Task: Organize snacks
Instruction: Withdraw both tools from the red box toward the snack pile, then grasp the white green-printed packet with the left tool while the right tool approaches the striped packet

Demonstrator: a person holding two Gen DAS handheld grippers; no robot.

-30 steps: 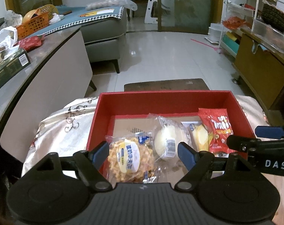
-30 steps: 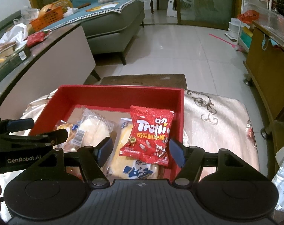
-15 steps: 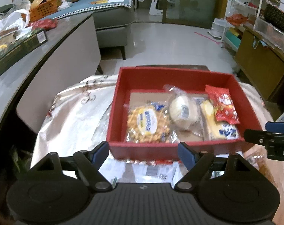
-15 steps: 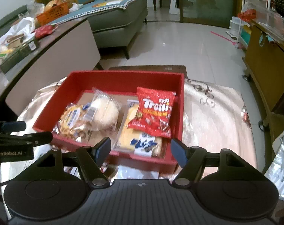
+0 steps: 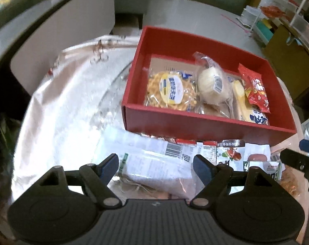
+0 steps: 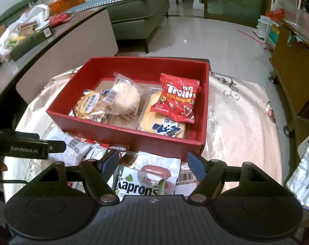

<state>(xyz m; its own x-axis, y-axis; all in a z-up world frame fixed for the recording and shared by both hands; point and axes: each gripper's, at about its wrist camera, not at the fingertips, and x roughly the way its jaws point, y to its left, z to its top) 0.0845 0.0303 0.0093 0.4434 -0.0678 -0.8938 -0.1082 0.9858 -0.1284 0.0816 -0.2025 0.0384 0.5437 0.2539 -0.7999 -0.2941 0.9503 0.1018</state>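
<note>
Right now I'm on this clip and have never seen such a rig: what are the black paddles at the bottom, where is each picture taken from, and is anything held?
No robot here: a person holds a two-finger gripper in each hand, each with a fisheye camera looking along its fingers. The black paddles are those fingers. One view is from the left gripper, the other from the right gripper. Both are open and hold nothing. On the cloth-covered table stands a red box holding a waffle pack, a round bun, a yellow cake and a red Trolli bag resting on the cake. More packets, including a Kaprons packet, lie in front of the box.
</note>
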